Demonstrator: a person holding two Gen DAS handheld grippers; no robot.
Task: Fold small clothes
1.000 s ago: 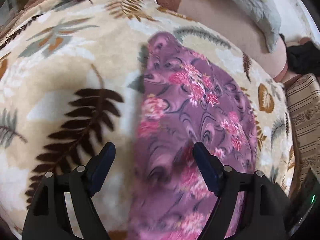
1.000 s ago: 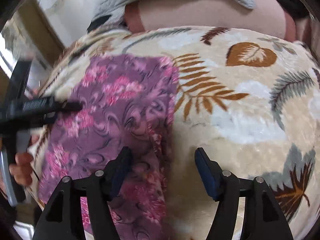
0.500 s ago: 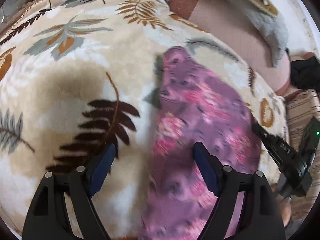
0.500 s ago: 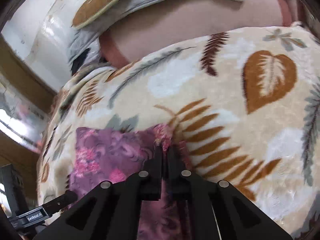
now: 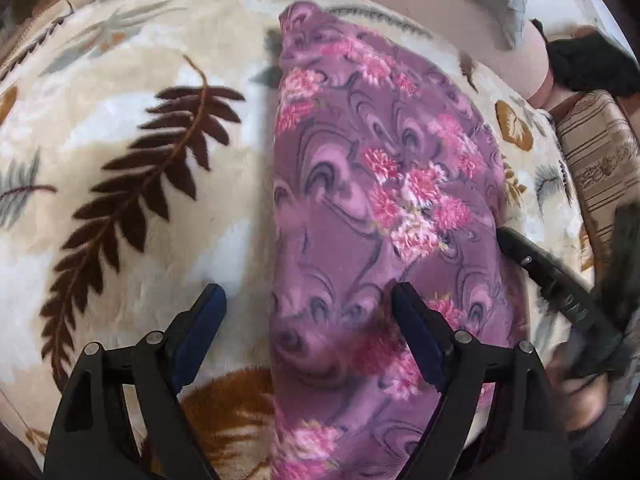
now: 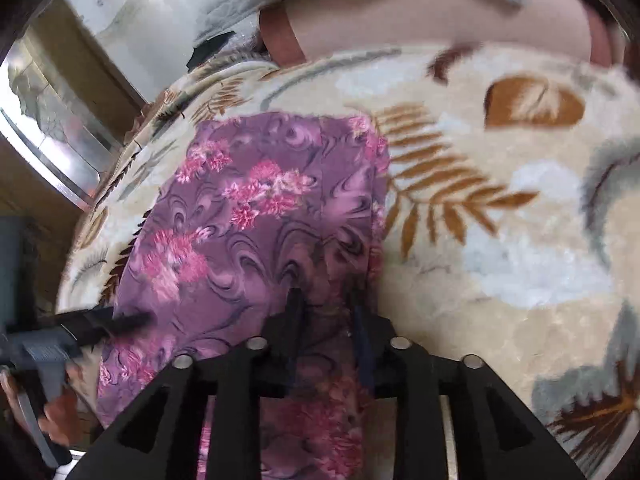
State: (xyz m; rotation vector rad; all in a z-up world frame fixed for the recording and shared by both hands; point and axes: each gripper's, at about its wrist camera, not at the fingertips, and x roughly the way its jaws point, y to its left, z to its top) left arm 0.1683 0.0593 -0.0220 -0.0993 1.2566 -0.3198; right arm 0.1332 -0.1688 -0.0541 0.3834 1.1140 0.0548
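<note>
The purple floral garment lies flat as a long strip on the leaf-patterned blanket, running from six toward twelve o'clock in both wrist views. The left tool hangs over the garment's left edge, its jaws wide and opening, gripping nothing; one pad is above the blanket, the other above the cloth. The right tool is at the garment's right edge, its jaws narrowly apart and opening, with cloth between them. A pink pillow lies at twelve o'clock.
</note>
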